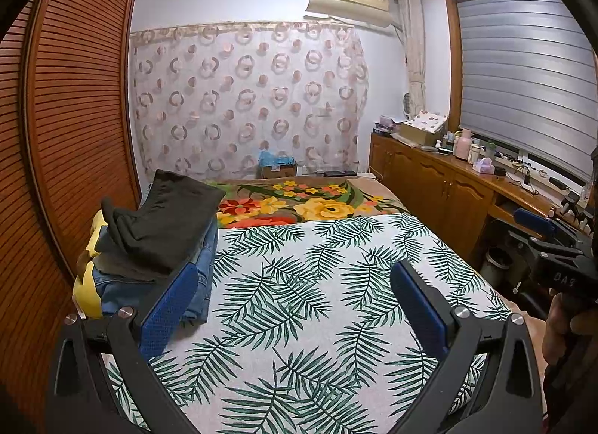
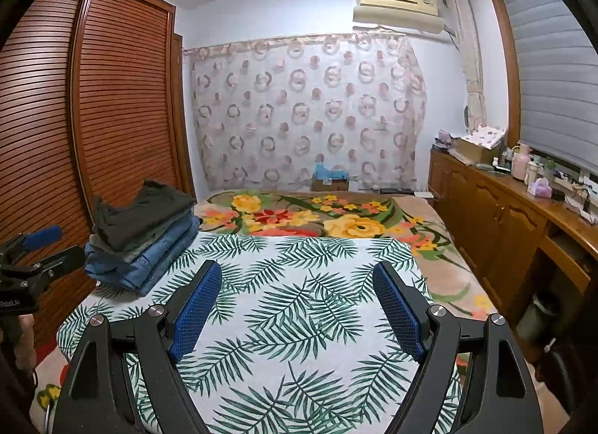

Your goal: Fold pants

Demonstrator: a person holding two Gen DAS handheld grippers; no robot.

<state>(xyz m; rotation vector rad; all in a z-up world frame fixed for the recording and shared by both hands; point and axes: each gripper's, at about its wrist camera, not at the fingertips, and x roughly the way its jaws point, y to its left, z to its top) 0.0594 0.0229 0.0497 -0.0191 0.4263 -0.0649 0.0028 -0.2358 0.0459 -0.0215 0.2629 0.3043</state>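
A stack of folded pants (image 1: 157, 239) lies at the left edge of the bed, dark pair on top of blue jeans; it also shows in the right wrist view (image 2: 142, 239). My left gripper (image 1: 295, 273) is open and empty above the palm-leaf cloth (image 1: 317, 303), its left finger just right of the stack. My right gripper (image 2: 297, 273) is open and empty over the same cloth (image 2: 299, 322), to the right of the stack. The right gripper's body shows at the right edge of the left wrist view (image 1: 553, 247); the left one shows at the left edge of the right wrist view (image 2: 33, 258).
A floral blanket (image 2: 317, 217) covers the far half of the bed. A louvred wooden wardrobe (image 2: 93, 116) stands close on the left. A wooden sideboard (image 2: 504, 217) with bottles and clutter runs along the right under the window. A box (image 2: 330, 178) sits by the curtain.
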